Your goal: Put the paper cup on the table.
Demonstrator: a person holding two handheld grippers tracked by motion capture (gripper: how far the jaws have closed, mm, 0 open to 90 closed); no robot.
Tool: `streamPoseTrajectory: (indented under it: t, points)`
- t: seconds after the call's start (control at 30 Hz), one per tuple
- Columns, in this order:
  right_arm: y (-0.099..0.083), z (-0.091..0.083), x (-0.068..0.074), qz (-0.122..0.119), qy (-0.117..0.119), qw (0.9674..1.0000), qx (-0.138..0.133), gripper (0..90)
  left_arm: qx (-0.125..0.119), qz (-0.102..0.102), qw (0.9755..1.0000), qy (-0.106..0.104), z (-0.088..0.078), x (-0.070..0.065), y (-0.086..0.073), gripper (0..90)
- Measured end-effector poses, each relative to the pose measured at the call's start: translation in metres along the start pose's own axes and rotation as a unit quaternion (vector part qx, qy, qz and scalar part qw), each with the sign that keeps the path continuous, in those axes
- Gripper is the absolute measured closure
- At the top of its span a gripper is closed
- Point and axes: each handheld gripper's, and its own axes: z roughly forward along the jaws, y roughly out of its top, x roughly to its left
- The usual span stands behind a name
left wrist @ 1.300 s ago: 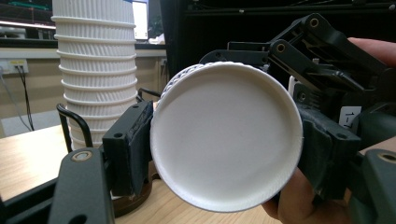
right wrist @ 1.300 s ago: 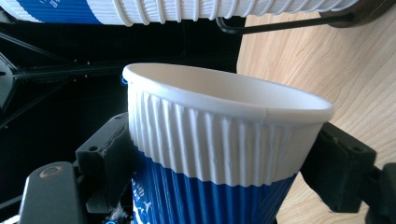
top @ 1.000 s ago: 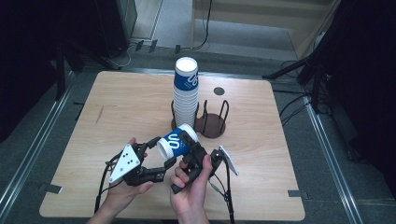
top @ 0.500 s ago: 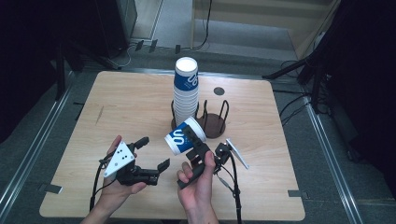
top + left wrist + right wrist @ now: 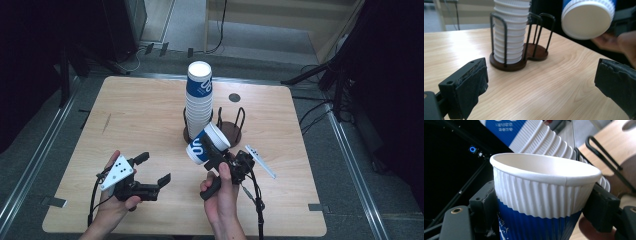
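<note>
one cup lifted clear of the stack

above the table's (image 5: pixel 150 115) near middle, the right gripper (image 5: pixel 216 152) clamps a single blue-and-white cup (image 5: pixel 207 144) by its body, tilted so the mouth faces up and away toward the holder (image 5: pixel 232 131). that tilt looks like the way to carry it over to the holder's free bay, beside the bay where the tall stack (image 5: pixel 199 102) stands inside its wire loops; the stack is upside down, so the cup may need turning first.

the left gripper (image 5: pixel 150 170) sits low and to the left, well apart from the cup, jaws spread wide with nothing between them. it has just been opening, likely letting go so the right side carries alone.

the left gripper view gives what the high view cannot: the cup's (image 5: pixel 587 18) flat white bottom, hanging in the air right of the stack (image 5: pixel 509 37), and the holder's (image 5: pixel 536 52) free bay. the right gripper view shows the pads (image 5: pixel 482 205) pressing the ribbed wall below the rim of the cup (image 5: pixel 544 192), which is hollow and clean inside.
</note>
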Motion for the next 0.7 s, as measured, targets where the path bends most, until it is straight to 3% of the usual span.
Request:
streamPoseTrajectory:
  t: [0.27, 0.4, 0.53, 0.63, 0.7]
  points:
    - [0.002, -0.001, 0.003, -0.057, -0.007, 0.9982, -0.015, 22.1, 0.009, -0.007, 0.9997, 0.02, -0.011, 0.012, -0.008, 0.0]
    - [0.002, -0.002, 0.005, -0.098, -0.016, 0.9947, -0.025, 22.0, 0.01, -0.013, 0.9995, 0.026, -0.015, 0.017, -0.011, 0.0]
    - [0.002, -0.002, 0.005, -0.141, -0.031, 0.9888, -0.038, 22.0, 0.016, -0.011, 0.9992, 0.033, -0.018, 0.02, -0.014, 0.0]
    - [0.001, -0.002, 0.005, -0.152, -0.035, 0.9869, -0.04, 22.0, 0.019, -0.013, 0.999, 0.04, -0.021, 0.024, -0.015, 0.0]
    - [0.0, -0.001, 0.005, -0.17, -0.041, 0.9834, -0.048, 22.0, 0.022, -0.016, 0.9986, 0.045, -0.024, 0.029, -0.017, 0.0]
